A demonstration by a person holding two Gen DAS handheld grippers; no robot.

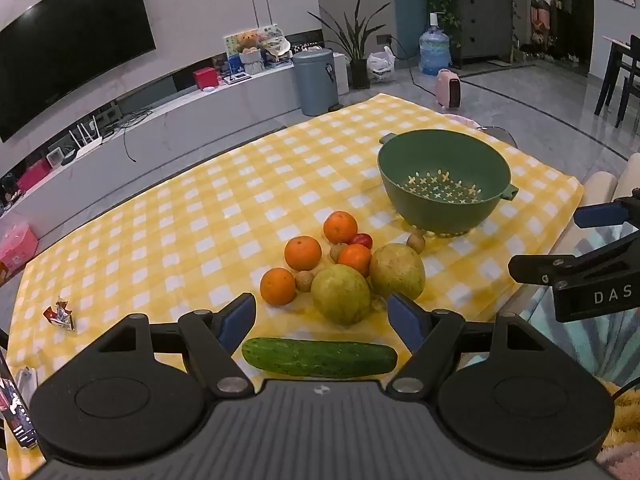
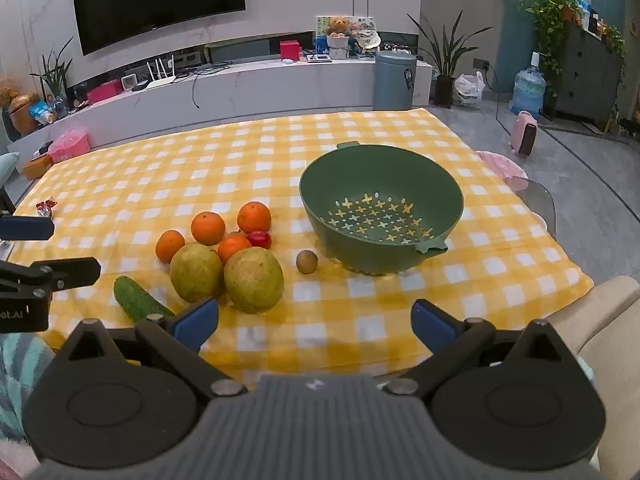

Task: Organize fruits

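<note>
L gripper (image 1: 322, 320): jaws wide apart, nothing btwn.
R gripper (image 2: 315, 320): jaws wide, empty.
Cucumber (image 1: 319, 358): on cloth (image 1: 200, 216), just before L jaws, long axis crosswise.
Fruit pile (image 1: 340, 264): beyond cucumber.
Colander (image 1: 444, 180): upright, empty, near pile.

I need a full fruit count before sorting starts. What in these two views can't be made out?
- Small brown fruits: left wrist view shows several wedged among the oranges; right wrist view shows only one, the big green fruits hiding the rest.
- Cucumber: near end hidden behind the right gripper's finger.
- Red wrapper: too small to read.
</note>
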